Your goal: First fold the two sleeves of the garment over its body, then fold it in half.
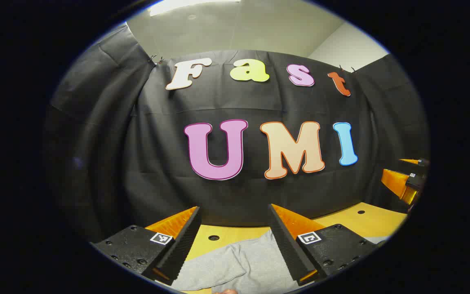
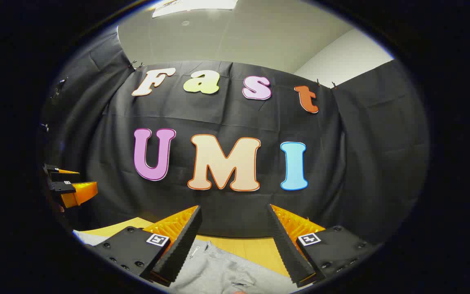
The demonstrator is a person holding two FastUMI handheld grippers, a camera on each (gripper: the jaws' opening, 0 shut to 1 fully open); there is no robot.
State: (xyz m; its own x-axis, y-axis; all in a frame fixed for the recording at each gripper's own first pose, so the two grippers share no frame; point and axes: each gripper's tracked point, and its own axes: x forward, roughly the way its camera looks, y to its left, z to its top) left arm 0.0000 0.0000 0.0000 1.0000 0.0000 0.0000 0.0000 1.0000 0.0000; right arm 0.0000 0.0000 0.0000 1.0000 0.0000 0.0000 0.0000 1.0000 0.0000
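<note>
A light grey garment (image 1: 239, 265) lies on the yellow wooden table (image 1: 365, 220), below and between the fingers of my left gripper (image 1: 235, 212), which is open and holds nothing. Far to the right in that view, my right gripper (image 1: 406, 179) hangs above the table. In the right gripper view the grey garment (image 2: 222, 271) shows a zip near its far edge, under my right gripper (image 2: 233, 210), open with nothing between its fingers. The left gripper (image 2: 69, 185) appears at the far left, raised above the table.
The table (image 2: 255, 249) ends against the black cloth wall just behind the garment. Small dark holes (image 1: 213, 237) dot the tabletop. A white wall and ceiling rise above the cloth.
</note>
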